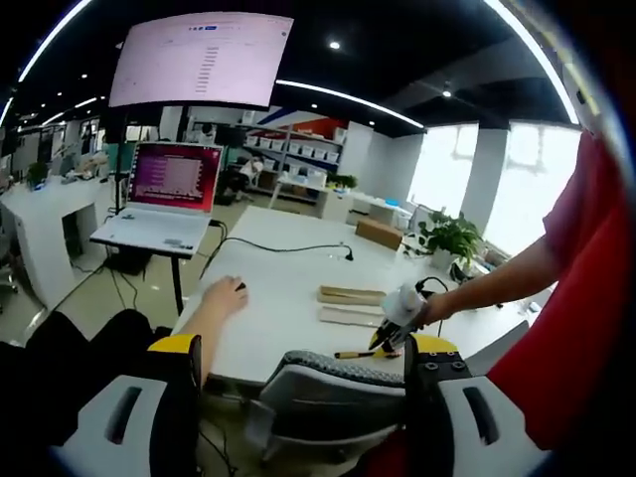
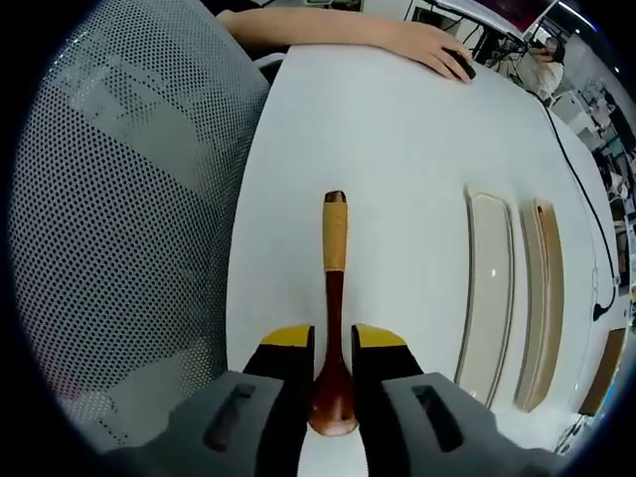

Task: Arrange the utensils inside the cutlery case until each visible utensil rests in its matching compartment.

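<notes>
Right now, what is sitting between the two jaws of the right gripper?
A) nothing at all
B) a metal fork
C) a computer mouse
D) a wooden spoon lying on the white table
D: in the right gripper view, the bowl of a dark wooden spoon with a yellow-wrapped handle lies between the jaws of the right gripper, on the white table.

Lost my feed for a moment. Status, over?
Right gripper fingers astride wooden spoon on table, grip unconfirmed. Left gripper open, held off. Cutlery case empty alongside. Nothing blocking.
</notes>
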Motion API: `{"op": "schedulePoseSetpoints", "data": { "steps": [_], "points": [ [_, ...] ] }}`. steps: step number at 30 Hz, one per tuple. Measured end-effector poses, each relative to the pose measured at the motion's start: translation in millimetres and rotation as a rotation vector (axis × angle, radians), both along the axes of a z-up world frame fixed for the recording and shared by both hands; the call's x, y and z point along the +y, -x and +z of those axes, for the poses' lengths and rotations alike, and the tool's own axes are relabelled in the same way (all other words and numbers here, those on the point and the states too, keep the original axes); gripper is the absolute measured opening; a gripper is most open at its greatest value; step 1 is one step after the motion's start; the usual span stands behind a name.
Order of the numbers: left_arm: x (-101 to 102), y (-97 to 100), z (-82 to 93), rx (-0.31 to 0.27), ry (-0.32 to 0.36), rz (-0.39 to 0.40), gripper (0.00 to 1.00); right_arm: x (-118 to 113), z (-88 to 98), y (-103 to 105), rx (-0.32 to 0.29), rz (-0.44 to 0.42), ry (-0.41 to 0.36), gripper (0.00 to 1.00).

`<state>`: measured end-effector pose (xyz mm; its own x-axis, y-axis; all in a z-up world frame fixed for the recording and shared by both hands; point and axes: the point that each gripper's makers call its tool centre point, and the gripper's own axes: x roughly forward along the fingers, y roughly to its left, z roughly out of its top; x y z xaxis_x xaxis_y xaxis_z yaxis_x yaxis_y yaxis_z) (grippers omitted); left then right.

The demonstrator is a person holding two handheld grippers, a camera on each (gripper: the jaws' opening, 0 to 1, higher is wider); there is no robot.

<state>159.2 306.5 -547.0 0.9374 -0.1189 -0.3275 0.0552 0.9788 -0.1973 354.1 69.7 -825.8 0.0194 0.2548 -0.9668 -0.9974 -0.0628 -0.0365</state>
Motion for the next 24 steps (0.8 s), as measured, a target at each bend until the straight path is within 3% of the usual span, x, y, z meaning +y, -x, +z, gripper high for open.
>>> {"op": "schedulePoseSetpoints", "data": {
  "steps": [7,10,11,13,14,16,20,23,24],
  "points": [
    [-5,-3.1,2.7,-0.007,0.000,-0.002,0.89,1,2.4,4,0.010,-0.009,0.003,0.09],
    [-17,-2.5,6.4,-0.018,0.043,-0.038,0.74,4,4.4,2,0.021,-0.023,0.023,0.07],
    [-18,-3.6,8.5,-0.032,0.038,-0.033,0.78,5,3.2,-2,0.030,-0.034,0.034,0.07],
    [-20,-8.2,11.7,-0.048,0.027,-0.031,0.97,6,4.3,-2,0.033,-0.030,0.054,0.02],
    [-20,-10.4,11.8,-0.045,0.027,-0.028,0.99,4,4.6,-1,0.040,-0.004,0.071,0.02],
    [-19,-11.3,13.4,-0.045,0.019,-0.033,0.93,4,5.1,0,0.038,-0.022,0.088,0.02],
    [-17,-19.1,18.0,-0.060,0.017,-0.039,0.94,2,5.7,2,0.029,0.009,0.097,0.01],
    [-18,-21.3,20.1,-0.061,0.002,-0.049,0.93,1,6.7,3,0.084,-0.102,0.072,0.01],
    [-15,-23.5,19.4,-0.059,0.002,-0.049,0.92,-6,6.7,2,0.096,-0.145,0.106,0.01]
  ]
}}
